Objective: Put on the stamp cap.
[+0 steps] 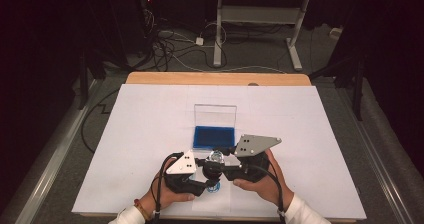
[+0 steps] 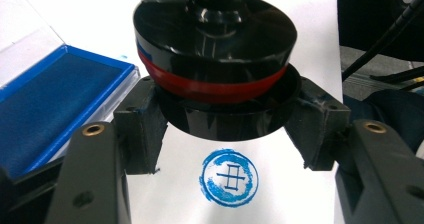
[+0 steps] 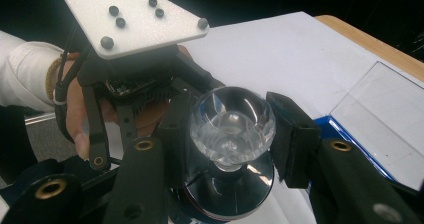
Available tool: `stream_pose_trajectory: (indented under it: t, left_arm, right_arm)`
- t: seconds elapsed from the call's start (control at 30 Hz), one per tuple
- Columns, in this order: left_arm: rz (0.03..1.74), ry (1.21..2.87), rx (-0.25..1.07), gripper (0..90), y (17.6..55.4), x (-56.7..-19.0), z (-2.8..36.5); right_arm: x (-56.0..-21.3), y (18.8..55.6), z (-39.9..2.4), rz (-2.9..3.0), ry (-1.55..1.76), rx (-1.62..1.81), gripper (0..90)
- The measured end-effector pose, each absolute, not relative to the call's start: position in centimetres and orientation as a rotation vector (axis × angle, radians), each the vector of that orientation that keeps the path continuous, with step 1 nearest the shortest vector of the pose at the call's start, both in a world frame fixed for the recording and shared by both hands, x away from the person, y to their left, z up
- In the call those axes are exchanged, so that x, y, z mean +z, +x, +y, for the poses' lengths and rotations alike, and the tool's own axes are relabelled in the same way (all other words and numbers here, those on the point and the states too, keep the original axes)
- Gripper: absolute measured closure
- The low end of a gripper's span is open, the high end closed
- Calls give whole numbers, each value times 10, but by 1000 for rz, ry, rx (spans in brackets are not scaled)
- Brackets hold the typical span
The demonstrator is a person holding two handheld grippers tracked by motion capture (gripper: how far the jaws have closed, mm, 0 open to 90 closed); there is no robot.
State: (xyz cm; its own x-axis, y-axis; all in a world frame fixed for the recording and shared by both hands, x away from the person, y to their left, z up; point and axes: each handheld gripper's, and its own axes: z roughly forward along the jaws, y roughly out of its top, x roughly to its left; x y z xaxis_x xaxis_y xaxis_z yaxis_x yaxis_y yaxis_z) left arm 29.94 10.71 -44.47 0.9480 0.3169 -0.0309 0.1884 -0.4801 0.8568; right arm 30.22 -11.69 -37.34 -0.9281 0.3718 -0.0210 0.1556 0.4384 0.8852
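Note:
A round black stamp [image 1: 213, 166] with a red band [image 2: 215, 86] and a clear faceted knob [image 3: 232, 126] hangs just above the white sheet [image 1: 150, 134]. My left gripper [image 2: 227, 119] is shut on the black cup-shaped bottom part of the stamp [image 2: 230, 116], one jaw on each side. My right gripper [image 3: 232, 134] is shut on the clear knob from above. Under the stamp lies a blue circular print [image 2: 229, 178] on the sheet. In the high view both grippers, left [image 1: 207, 176] and right [image 1: 222, 163], meet at the stamp near the table's front edge.
An open blue ink pad [image 1: 214, 137] with its clear lid [image 1: 215, 115] raised stands just beyond the stamp, close to the left jaw in the left gripper view [image 2: 55, 104]. The wooden table edge [image 1: 215, 78] runs along the far side. Cables and desk legs are on the floor beyond.

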Motion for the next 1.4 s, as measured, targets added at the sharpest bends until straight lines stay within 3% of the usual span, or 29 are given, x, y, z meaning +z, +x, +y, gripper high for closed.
stream_pose_trajectory:
  t: [1.4]
  left_arm:
    - [352,2058,212,367,296,-446,110]
  right_arm:
    - [-381,307,-120,2505,489,1579,569]
